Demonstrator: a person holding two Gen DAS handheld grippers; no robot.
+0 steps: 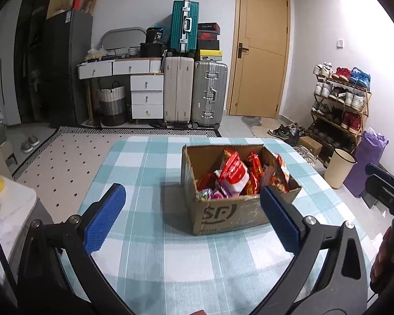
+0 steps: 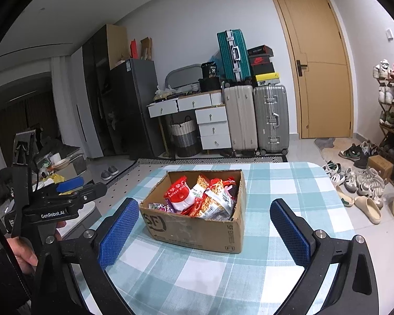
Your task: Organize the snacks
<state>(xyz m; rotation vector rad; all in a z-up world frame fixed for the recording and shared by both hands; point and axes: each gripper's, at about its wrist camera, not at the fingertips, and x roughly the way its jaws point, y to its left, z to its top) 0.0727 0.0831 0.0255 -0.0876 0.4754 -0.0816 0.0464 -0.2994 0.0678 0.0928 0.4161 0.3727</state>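
Note:
A brown cardboard box (image 1: pixel 223 215) (image 2: pixel 197 231) stands on the table with the blue-and-white checked cloth (image 1: pixel 149 249) (image 2: pixel 210 275). Several snack packets fill it, mostly red and orange, with a red-and-white packet (image 1: pixel 233 173) (image 2: pixel 180 195) on top. My left gripper (image 1: pixel 191 197) hovers in front of the box, open and holding nothing. Held a little short of the box, my right gripper (image 2: pixel 205 207) is open and holds nothing as well. In the right wrist view the left gripper (image 2: pixel 65 186) shows at the far left, held by a hand (image 2: pixel 23 252).
Beyond the table lie a dotted rug (image 1: pixel 65 162), white drawers (image 1: pixel 147 97), three suitcases (image 1: pixel 194 89) and a wooden door (image 1: pixel 260 50). To the right stand a shoe rack (image 1: pixel 338 99), loose shoes on the floor (image 2: pixel 359 186), and a cream bin (image 1: pixel 338 168).

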